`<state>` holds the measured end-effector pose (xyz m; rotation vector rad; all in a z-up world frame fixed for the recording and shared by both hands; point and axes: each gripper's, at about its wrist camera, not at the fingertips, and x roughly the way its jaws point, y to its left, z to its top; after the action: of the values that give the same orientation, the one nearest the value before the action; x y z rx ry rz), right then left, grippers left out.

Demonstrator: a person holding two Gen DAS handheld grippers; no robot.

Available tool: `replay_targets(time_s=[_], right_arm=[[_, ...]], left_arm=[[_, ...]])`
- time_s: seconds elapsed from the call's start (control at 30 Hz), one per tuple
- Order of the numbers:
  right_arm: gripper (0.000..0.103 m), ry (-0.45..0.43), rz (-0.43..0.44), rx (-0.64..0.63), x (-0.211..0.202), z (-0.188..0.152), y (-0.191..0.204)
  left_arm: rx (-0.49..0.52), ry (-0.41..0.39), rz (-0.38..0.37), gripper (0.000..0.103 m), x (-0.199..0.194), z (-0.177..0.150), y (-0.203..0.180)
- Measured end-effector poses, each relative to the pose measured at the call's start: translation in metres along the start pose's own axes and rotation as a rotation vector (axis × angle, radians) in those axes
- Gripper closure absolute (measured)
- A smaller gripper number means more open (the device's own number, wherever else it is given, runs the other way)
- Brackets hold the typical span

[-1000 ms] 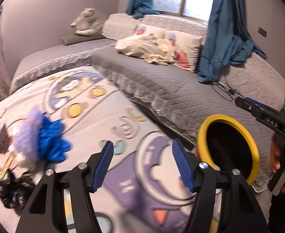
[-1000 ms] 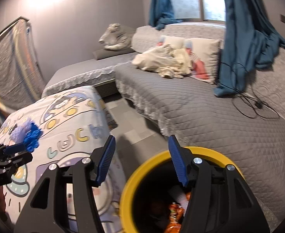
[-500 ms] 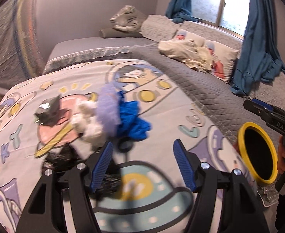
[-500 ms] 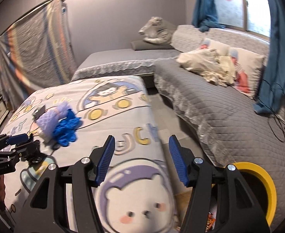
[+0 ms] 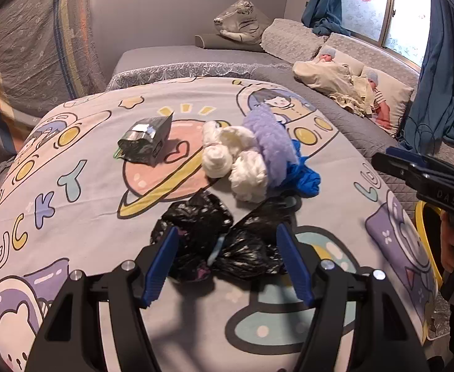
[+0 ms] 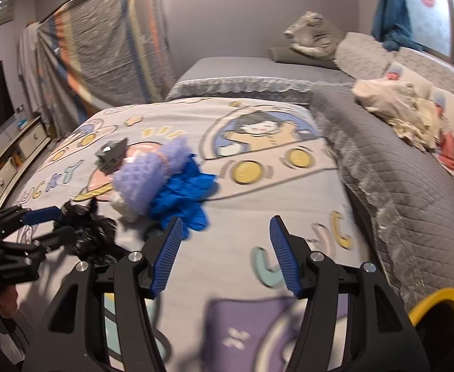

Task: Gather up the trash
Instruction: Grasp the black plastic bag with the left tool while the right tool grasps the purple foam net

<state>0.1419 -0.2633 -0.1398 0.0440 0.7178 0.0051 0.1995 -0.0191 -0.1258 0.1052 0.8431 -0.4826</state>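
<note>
Cartoon-printed bedding (image 5: 72,204) fills most of both views, with a grey quilted sofa (image 6: 412,186) along the right side and blue curtains (image 5: 443,62) in the upper right. Trash is gathered at the centre of the left wrist view: crumpled black plastic bags (image 5: 220,241) low in the frame, white tissue wads (image 5: 242,167) above them, a lilac fluffy piece (image 5: 273,145) touching a blue crumpled glove (image 5: 304,176) on the right, and a dark foil wrapper (image 5: 143,142) apart at upper left. The left gripper (image 5: 227,263) is held spread wide, its blue pads flanking the black bags without pinching them. The right gripper (image 6: 225,254) is likewise spread and grasps nothing, seen over bare bedding just beside the blue glove. A yellow-rimmed bin (image 6: 437,310) is seen at the lower right edge.
</note>
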Motion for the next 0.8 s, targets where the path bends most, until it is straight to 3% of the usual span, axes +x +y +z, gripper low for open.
replay_targets(time_s=[0.37,0.8], right_arm=[[0.047,0.045,0.123,-0.024,0.046,0.038,0.049],[0.046,0.105,0.143,0.037,0.107,0.063,0.057]], left_arm=[[-0.015,0.015,-0.003,0.039,0.014,-0.001,0.009],[-0.023,0.019,-0.012,0.039,0.022,0.002,0.01]])
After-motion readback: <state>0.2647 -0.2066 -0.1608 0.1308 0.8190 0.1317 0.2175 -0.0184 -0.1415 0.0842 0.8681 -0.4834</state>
